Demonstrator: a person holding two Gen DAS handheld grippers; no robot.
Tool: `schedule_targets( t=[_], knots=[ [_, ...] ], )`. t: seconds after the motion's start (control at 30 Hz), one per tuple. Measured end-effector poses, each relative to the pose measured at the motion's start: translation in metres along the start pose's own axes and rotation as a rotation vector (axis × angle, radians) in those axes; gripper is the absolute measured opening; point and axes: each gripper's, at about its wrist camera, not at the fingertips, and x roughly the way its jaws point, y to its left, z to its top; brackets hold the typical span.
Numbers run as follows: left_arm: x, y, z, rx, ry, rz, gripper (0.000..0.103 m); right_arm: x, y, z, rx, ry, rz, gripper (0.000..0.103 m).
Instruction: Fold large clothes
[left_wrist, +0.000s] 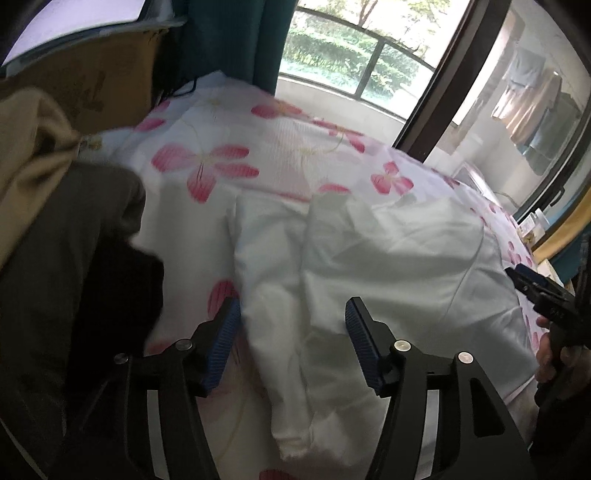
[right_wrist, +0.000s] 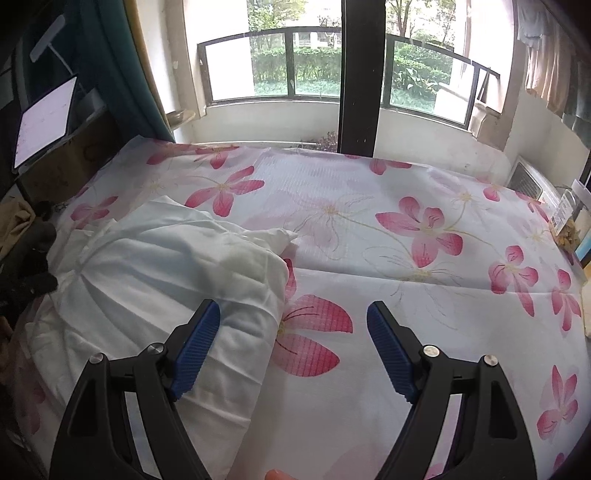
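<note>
floral sheet (right_wrist: 406, 184) bears white garment (right_wrist: 166, 266) (rumpled); left gripper (left_wrist: 291, 332) and right gripper (right_wrist: 293, 332) gape wide.

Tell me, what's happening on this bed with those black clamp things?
A person holds a two-finger gripper in each hand and is folding a white garment spread on a flowered sheet. Both grippers are open and hold nothing. The left gripper hovers over the garment; the right gripper hangs by its edge, mostly over bare sheet. The garment lies rumpled, not yet neatly folded.
</note>
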Motion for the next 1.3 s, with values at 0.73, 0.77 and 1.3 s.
schedule_targets(
  t=[0.73, 0.77, 1.3],
  knots=[
    [-0.017, -0.014, -0.038, 0.040, 0.044, -0.059, 0.068, -0.017, -0.001, -0.041, -0.002, 0.033, 0.075, 0.090],
    [-0.018, -0.014, -0.036, 0.039, 0.039, -0.066, 0.072, -0.018, -0.002, -0.040, -0.002, 0.031, 0.076, 0.090],
    [0.010, 0.001, -0.005, -0.068, 0.021, -0.268, 0.083, 0.001, -0.012, -0.021, 0.103, 0.039, 0.171, 0.090]
  ],
)
